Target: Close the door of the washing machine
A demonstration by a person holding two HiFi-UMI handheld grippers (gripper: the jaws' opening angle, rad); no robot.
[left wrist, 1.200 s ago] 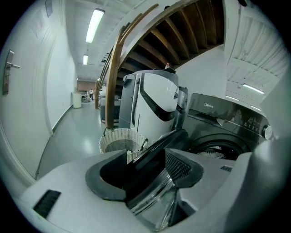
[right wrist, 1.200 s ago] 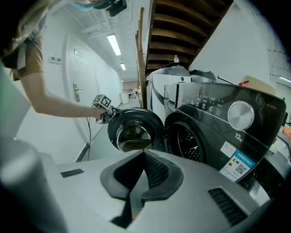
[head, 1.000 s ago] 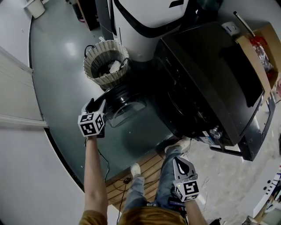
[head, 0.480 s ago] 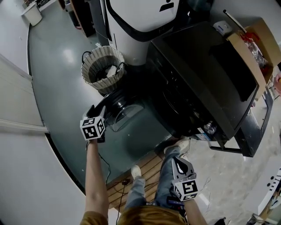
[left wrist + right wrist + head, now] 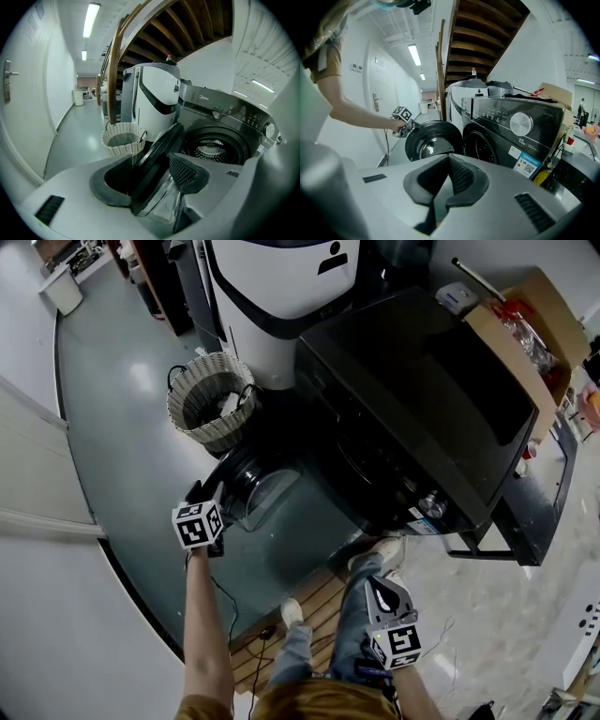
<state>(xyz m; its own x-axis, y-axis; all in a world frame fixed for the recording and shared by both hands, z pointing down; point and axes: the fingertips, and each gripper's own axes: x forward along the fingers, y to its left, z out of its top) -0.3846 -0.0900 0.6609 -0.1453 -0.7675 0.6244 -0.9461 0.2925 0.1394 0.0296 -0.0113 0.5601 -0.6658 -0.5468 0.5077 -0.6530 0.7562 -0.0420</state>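
left tool [image 5: 204,491] clamps rim of open round black glass-centred washing-machine door [image 5: 157,161] | right tool [image 5: 440,190] closed, empty

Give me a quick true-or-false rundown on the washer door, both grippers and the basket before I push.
1. The door of the washing machine stands open. True.
2. The left gripper has the door's edge between its jaws. True.
3. The right gripper also grips the door. False: its jaws are together on nothing, away from the machine.
4. The wicker basket sits on top of the machine. False: it stands on the floor beside it.
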